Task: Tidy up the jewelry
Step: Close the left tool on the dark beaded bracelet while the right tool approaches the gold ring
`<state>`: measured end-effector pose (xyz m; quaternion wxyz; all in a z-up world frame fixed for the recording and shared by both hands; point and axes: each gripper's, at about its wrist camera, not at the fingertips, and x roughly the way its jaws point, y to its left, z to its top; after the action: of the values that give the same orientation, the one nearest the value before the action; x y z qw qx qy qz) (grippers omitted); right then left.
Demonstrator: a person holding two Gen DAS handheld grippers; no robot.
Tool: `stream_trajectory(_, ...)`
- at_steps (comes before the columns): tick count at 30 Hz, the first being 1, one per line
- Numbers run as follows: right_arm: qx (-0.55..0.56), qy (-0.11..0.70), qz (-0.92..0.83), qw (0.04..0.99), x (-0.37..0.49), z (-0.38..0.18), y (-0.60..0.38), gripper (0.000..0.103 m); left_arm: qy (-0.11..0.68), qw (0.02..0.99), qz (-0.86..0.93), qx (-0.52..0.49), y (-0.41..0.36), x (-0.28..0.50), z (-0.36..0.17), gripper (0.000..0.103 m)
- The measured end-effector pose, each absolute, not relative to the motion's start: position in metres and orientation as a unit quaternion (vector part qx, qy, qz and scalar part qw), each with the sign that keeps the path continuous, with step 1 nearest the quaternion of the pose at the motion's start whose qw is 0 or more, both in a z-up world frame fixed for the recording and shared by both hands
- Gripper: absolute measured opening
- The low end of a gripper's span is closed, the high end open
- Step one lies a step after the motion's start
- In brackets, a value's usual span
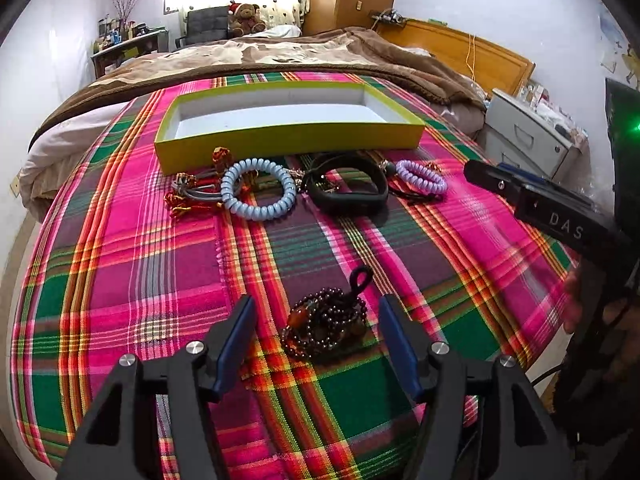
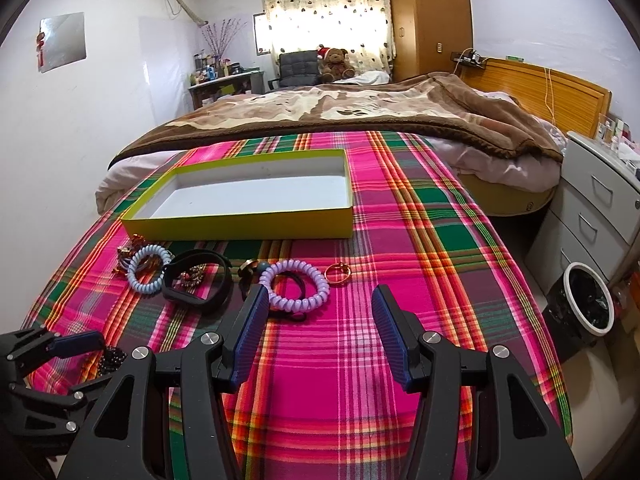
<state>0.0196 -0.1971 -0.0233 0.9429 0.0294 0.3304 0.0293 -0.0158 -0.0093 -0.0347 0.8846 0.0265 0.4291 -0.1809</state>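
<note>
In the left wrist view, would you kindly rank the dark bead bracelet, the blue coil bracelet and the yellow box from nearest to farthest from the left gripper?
1. Dark bead bracelet, between the open fingers of the left gripper.
2. Blue coil bracelet, farther ahead, slightly left.
3. Yellow box, behind the jewelry row.

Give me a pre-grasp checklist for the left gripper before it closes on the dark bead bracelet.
1. Left gripper open: ok.
2. Dark bead bracelet lies between its fingers: ok.
3. Fingertips low enough to touch the plaid cloth: cannot tell.
4. Yellow box open, nothing in it: ok.
5. Right gripper open, holding nothing: ok.
6. Blue coil bracelet and black band lie apart from the beads: ok.
</note>
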Motion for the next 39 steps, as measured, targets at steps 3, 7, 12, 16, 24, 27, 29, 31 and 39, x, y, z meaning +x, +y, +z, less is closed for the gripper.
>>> stream_trajectory(3,0.028,0.336,0.034,0.941,0.022,-0.025,-0.196,0.054,0.426,0.886,-0.178,0.039,-0.012,-0.018,-0.036,0.064)
stream_trajectory(7,0.017,0.344,0.044,0.938,0.025,-0.028,-0.193,0.054,0.421,0.891,-0.162,0.046,-0.008,-0.014,-0.035,0.035)
stream_trajectory(12,0.008,0.355,0.055,0.933,0.033,-0.029,-0.193,0.054,0.419,0.894,-0.157,0.022,0.004,-0.009,-0.034,0.031)
stream_trajectory(16,0.039,0.361,0.051,0.93,0.043,-0.027,-0.21,0.054,0.412,0.898,-0.155,0.017,0.009,-0.005,-0.032,0.031)
stream_trajectory(24,0.051,0.381,0.043,0.922,0.071,-0.029,-0.234,0.054,0.41,0.9,-0.151,-0.001,0.015,0.005,-0.03,0.031)
stream_trajectory(27,0.044,0.398,0.047,0.915,0.081,-0.036,-0.234,0.053,0.412,0.899,-0.147,-0.002,0.016,0.008,-0.031,0.031)
stream_trajectory(29,0.035,0.412,0.056,0.909,0.088,-0.042,-0.229,0.045,0.415,0.898,-0.147,-0.007,0.017,0.01,-0.031,0.031)
stream_trajectory(31,0.029,0.424,0.069,0.902,0.092,-0.047,-0.224,0.044,0.415,0.898,-0.145,-0.009,0.018,0.012,-0.031,0.031)
stream_trajectory(39,-0.003,0.44,0.09,0.894,0.098,-0.053,-0.209,0.042,0.418,0.896,-0.147,-0.012,0.016,0.018,-0.03,0.031)
